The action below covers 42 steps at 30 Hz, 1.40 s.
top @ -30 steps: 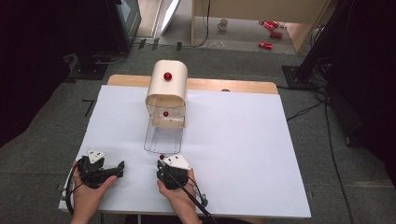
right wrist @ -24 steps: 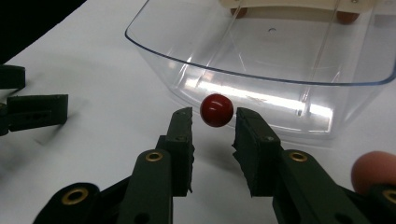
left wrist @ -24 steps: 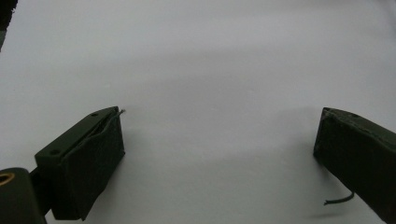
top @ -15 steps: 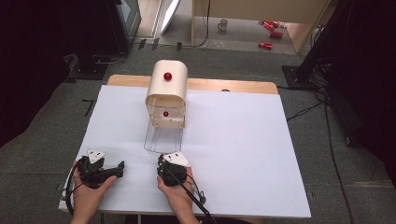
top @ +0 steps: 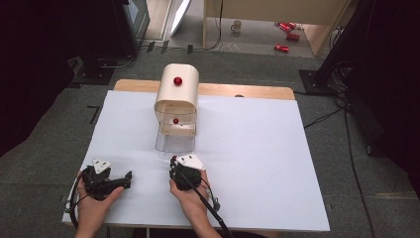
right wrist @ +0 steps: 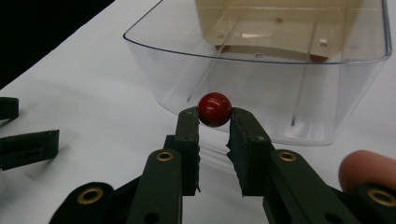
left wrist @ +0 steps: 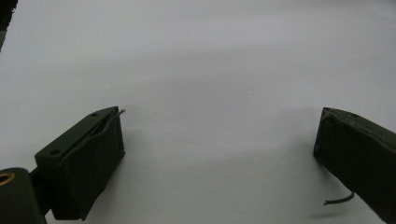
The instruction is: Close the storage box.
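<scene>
My right gripper (right wrist: 214, 119) is shut on a small red ball (right wrist: 214, 109), pinched at its fingertips just in front of a clear plastic drawer (right wrist: 261, 79). In the high view the right gripper (top: 173, 162) sits at the front lip of that clear drawer (top: 173, 144). The drawer is pulled out of a cream rounded box (top: 177, 99), which has a red knob (top: 177, 81) on top. A second red knob (top: 175, 121) shows on the drawer's inner front. My left gripper (top: 127, 178) rests on the table to the left, and its jaws (left wrist: 219, 140) stand wide open with nothing between them.
A white sheet (top: 257, 148) covers the table, and a strip of wood (top: 237, 90) shows along its far edge. The left gripper (right wrist: 18, 128) lies to the left of the right one. Dark stands and cables ring the table on the floor.
The right gripper has edged slightly toward the drawer with the ball between its jaws. The left gripper has stayed put.
</scene>
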### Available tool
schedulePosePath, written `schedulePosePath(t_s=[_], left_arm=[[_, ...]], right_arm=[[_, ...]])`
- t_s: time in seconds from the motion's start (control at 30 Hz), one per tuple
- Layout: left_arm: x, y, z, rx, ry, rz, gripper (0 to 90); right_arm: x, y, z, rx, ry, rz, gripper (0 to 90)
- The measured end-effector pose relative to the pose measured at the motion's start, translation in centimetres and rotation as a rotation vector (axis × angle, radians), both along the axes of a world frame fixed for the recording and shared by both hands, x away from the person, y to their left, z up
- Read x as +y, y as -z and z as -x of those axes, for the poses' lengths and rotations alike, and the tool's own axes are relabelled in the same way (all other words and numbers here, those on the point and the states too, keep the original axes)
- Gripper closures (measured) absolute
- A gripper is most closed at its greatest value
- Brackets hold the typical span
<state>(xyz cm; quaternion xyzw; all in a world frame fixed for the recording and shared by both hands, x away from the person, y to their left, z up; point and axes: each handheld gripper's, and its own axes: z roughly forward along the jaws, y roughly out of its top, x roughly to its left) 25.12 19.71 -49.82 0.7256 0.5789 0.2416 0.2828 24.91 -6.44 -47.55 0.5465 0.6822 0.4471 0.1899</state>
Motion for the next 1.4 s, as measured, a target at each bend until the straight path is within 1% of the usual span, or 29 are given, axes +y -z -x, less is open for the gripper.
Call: schedulePosePath(t_s=[0.1, 0.2, 0.23, 0.47, 0.63, 0.83, 0.87, 0.97, 1.17, 1.4], left_arm=[[0.0, 0.0, 0.0, 0.000, 0.000, 0.000, 1.6], [0.0, 0.0, 0.0, 0.000, 0.000, 0.000, 1.6], [0.0, 0.0, 0.0, 0.000, 0.000, 0.000, 1.6], [0.0, 0.0, 0.0, -0.001, -0.001, 0.002, 1.6], [0.0, 0.0, 0.0, -0.001, 0.000, 0.001, 1.6], [0.0, 0.0, 0.0, -0.002, -0.002, 0.003, 1.6], [0.0, 0.0, 0.0, -0.002, -0.002, 0.003, 1.6], [0.0, 0.0, 0.0, -0.001, -0.002, 0.003, 1.6], [0.0, 0.0, 0.0, -0.001, -0.001, 0.003, 1.6], [0.0, 0.0, 0.0, 0.000, 0.000, 0.002, 1.6]], right_arm=[[0.1, -0.1, -0.6, -0.005, -0.003, 0.011, 75.0], [0.1, -0.1, -1.0, 0.000, 0.000, 0.014, 75.0], [0.1, -0.1, -1.6, 0.007, 0.006, 0.014, 75.0], [0.0, -0.2, -3.0, 0.003, 0.012, 0.030, 74.9], [0.0, -0.4, -3.7, 0.006, 0.018, 0.033, 74.8], [-0.1, -0.8, -4.7, -0.014, 0.024, 0.043, 75.6], [-0.1, -0.8, -4.7, -0.014, 0.024, 0.043, 75.6], [0.0, -0.9, -5.5, -0.013, 0.028, 0.055, 75.6], [0.1, -0.9, -6.3, -0.013, 0.034, 0.061, 75.6], [0.1, -0.8, -6.9, -0.013, 0.038, 0.063, 75.2]])
